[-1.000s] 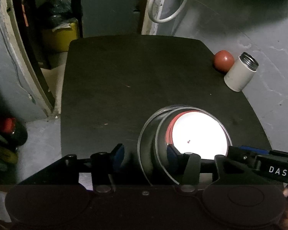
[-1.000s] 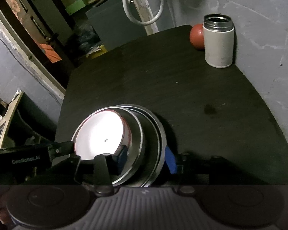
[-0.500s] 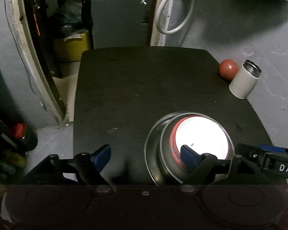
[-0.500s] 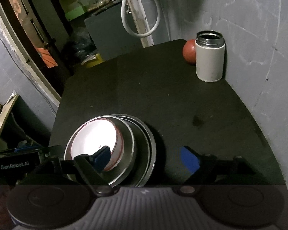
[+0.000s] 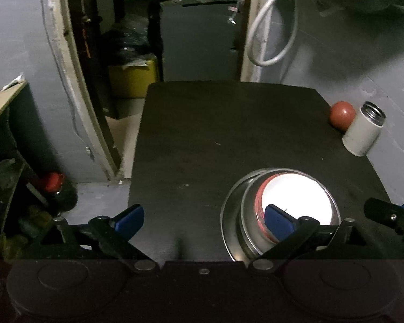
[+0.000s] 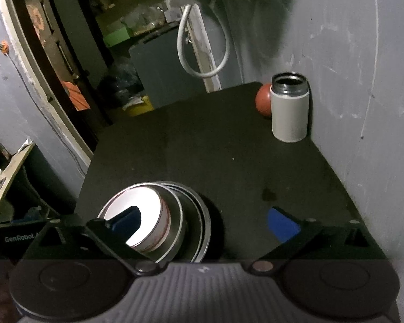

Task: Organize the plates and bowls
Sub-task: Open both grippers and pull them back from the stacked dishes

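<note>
- Both views are dim overall; the dark worktop (image 5: 229,140) swallows most detail.
- Strong glare blows out the white inside of the bowl (image 5: 299,202) in the left view, and again (image 6: 145,210) in the right view, so no surface texture shows there.
- A broad soft shadow lies on the grey wall (image 6: 363,107) at upper right.
- Fisheye distortion bends the door frame (image 5: 67,80) and darkens the corners.
- The lower band of each frame is darkened.

grey walls (image 6: 363,107), black table (image 5: 202,134), dim light
</note>
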Demonstrator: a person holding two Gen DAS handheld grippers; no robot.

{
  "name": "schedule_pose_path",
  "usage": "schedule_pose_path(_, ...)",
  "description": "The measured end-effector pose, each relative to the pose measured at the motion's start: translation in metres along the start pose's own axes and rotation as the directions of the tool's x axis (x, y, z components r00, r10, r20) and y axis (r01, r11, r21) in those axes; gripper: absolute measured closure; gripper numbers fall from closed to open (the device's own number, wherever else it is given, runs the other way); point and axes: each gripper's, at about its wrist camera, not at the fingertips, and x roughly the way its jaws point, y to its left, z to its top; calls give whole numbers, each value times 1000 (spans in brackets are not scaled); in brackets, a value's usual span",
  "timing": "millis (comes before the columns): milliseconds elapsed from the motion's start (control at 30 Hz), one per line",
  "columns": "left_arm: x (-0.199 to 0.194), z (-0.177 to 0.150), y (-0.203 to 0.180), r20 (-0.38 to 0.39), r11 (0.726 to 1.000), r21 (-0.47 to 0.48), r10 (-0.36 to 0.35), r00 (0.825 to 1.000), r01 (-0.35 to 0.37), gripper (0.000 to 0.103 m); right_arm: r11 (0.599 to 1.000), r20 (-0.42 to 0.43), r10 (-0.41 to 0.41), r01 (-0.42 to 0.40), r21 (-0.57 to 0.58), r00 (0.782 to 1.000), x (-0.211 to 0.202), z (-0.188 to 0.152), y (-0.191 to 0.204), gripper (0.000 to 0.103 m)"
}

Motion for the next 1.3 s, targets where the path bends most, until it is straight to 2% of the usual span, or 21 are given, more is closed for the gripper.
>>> schedule_pose_path(433, -32, -18, 4, 74, 997, -46, 73, 995, -70, 4, 994, 114, -13, 25, -106, 993, -21, -6, 20, 0)
schedule_pose_path(667, -52, -30, 9, 137, 991, -31, 132, 982, -129, 1, 993, 153, -7, 25, -118, 988, -26, -15, 27, 0)
schedule_pose_path(967, -64, -40, 26, 159, 995, -62, 93, 983, -84, 1, 990, 171, -17, 40, -132, 985, -34, -22, 36, 0)
schedule_pose_path(1300, -76, -45, 43, 191, 999, -40, 19, 981, -11, 1, 987, 207, -82, 108, -117, 975, -57, -33, 58, 0)
